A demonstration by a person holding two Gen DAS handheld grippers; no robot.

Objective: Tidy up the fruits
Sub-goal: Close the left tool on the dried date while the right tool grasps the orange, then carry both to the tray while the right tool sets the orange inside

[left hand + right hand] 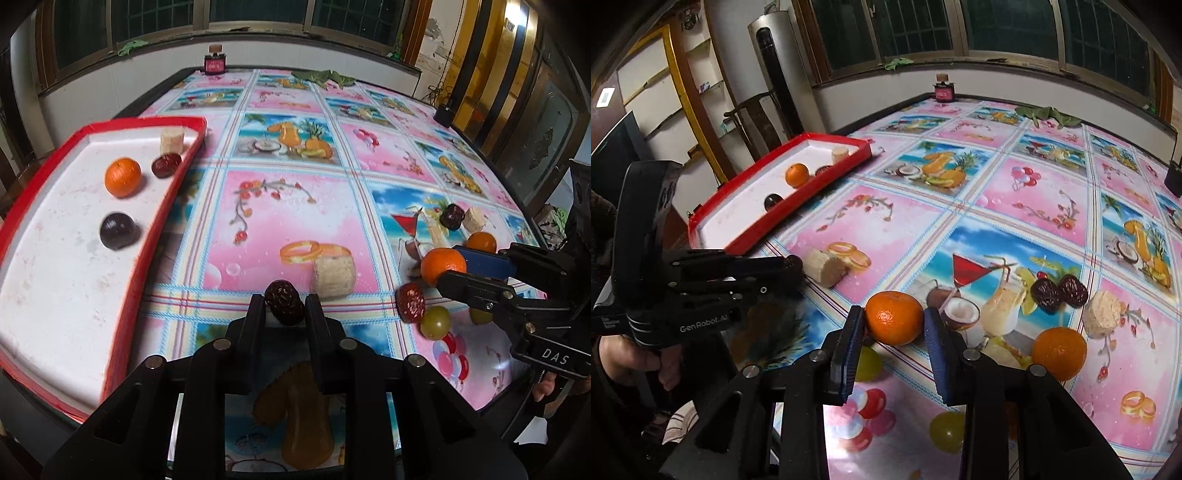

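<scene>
The left gripper (285, 308) pinches a date (285, 302) just above the cloth; the right gripper (894, 325) clamps an orange (894, 317). Best lift both straight up, then carry them over the red rim into the tray (159, 218).

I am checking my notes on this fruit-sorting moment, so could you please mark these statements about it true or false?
1. The left gripper is shut on a red date. True.
2. The red tray holds two oranges. False: only one orange lies in it.
3. The right gripper has an orange between its fingers. True.
4. A green grape lies in the tray. False: the green grape lies on the tablecloth.
</scene>
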